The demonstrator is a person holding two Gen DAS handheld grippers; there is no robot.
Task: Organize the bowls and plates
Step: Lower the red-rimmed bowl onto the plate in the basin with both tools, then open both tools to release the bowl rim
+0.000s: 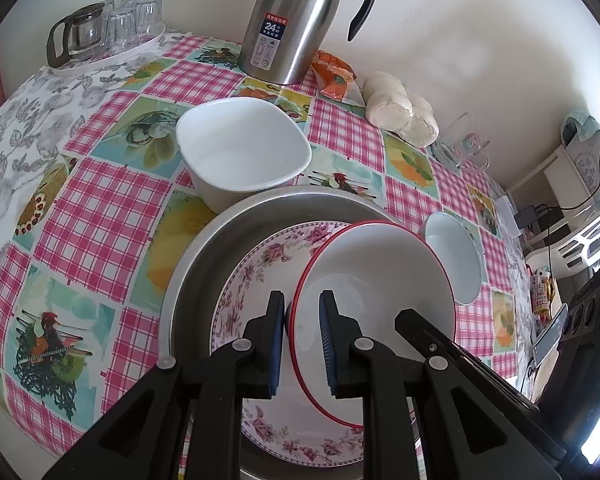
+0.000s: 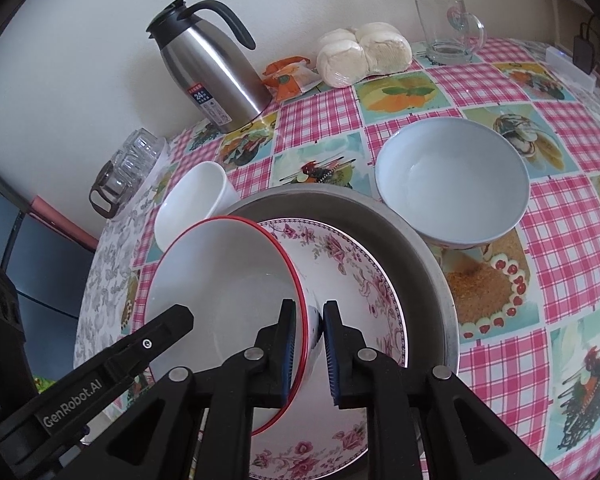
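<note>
A red-rimmed white bowl [image 1: 376, 288] [image 2: 224, 280] is held tilted over a pink floral plate [image 1: 260, 264] [image 2: 352, 272], which lies in a round metal pan [image 1: 204, 256] [image 2: 424, 248]. My left gripper [image 1: 302, 344] is shut on the bowl's left rim. My right gripper [image 2: 308, 348] is shut on its right rim. A white squarish bowl [image 1: 240, 148] [image 2: 192, 204] stands behind the pan. A pale blue bowl [image 1: 456, 256] [image 2: 452, 184] stands to the pan's right.
On the checked tablecloth at the back stand a steel thermos jug [image 1: 292, 24] [image 2: 208, 72], a tray of glasses [image 1: 108, 36] [image 2: 128, 168], an orange snack packet [image 1: 336, 76], wrapped buns [image 2: 364, 54] and a glass mug [image 2: 448, 28]. Shelves with clutter [image 1: 572, 200] stand on the right.
</note>
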